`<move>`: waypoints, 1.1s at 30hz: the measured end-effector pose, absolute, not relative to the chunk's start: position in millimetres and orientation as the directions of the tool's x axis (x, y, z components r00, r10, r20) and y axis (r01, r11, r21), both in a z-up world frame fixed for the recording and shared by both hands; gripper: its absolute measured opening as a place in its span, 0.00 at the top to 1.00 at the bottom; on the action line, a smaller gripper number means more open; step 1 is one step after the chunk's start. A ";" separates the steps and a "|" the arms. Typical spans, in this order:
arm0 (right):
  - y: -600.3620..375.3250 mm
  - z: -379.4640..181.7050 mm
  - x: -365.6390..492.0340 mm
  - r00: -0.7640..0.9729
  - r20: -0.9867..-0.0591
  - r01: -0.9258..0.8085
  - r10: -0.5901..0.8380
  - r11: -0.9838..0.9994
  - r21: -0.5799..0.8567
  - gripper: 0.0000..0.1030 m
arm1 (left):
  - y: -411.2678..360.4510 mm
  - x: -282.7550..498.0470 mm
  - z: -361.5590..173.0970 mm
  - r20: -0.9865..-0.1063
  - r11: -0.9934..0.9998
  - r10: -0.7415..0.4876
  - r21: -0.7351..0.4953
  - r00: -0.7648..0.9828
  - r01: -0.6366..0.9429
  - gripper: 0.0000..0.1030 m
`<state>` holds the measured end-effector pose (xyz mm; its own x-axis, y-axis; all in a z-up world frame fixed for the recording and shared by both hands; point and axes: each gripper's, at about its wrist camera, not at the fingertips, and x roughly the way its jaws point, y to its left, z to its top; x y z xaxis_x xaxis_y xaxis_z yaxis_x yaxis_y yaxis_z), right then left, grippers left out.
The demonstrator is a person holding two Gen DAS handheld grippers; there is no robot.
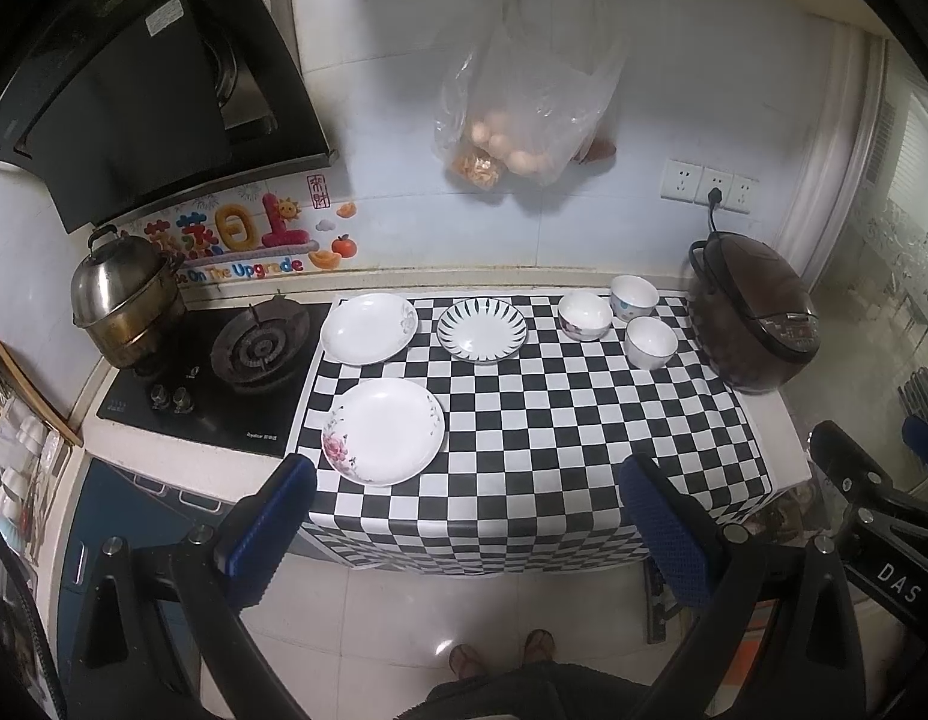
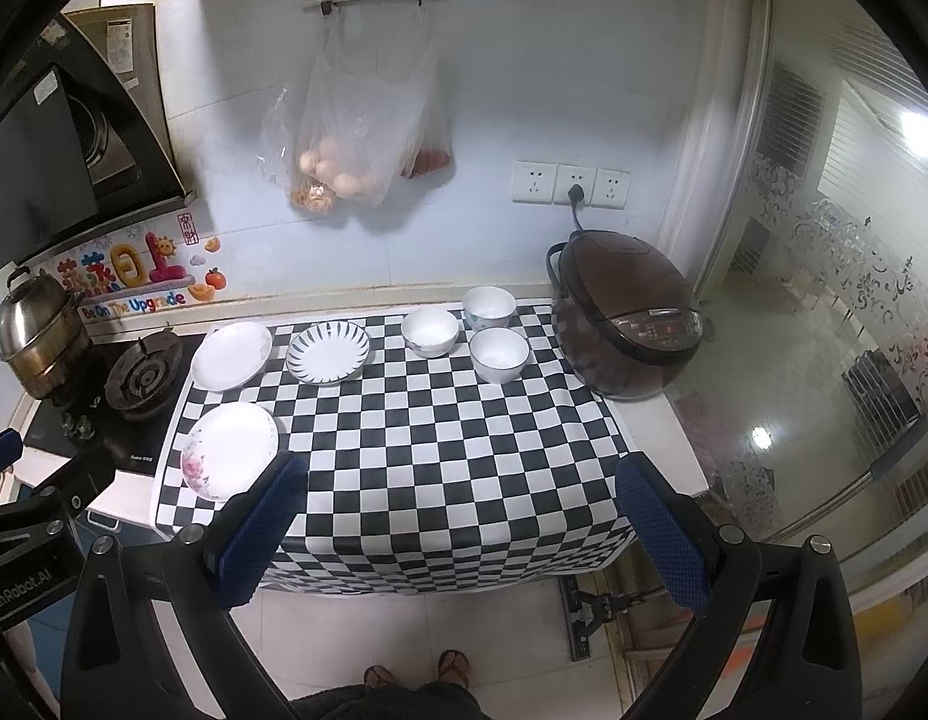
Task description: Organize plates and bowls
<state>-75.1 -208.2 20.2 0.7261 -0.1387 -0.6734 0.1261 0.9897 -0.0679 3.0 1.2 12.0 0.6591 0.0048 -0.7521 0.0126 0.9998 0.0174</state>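
porcelain is all laid out ahead of both claws, nothing stacked yet. left gripper (image 1: 464, 516) and right gripper (image 2: 458, 516) both hang released and empty, back off the checkered cloth (image 1: 554, 420). just beyond the left claw's left finger sits the floral plate (image 1: 383, 431); further ahead lie the white plate (image 1: 368, 328) and striped plate (image 1: 481, 330). three bowls (image 2: 461, 333) cluster ahead of the right claw, beside the rice cooker (image 2: 629, 315). judging the start: pinch a plate's near rim, lift level, stack by size.
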 end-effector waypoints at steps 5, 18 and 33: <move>-209.3 19.4 -76.3 0.726 -0.673 0.127 -0.140 0.990 -0.069 0.00 | 1.3 3.7 11.7 -0.751 1.000 0.003 0.016 0.660 0.014 0.00; -206.8 21.7 -71.3 0.730 -0.668 0.130 -0.142 0.989 -0.068 0.00 | 2.9 8.1 7.2 -0.749 1.000 0.001 0.012 0.663 0.012 0.00; -205.7 23.7 -69.6 0.741 -0.658 0.126 -0.135 0.990 -0.061 0.00 | 3.6 2.7 4.8 -0.736 1.000 0.006 0.011 0.677 0.003 0.00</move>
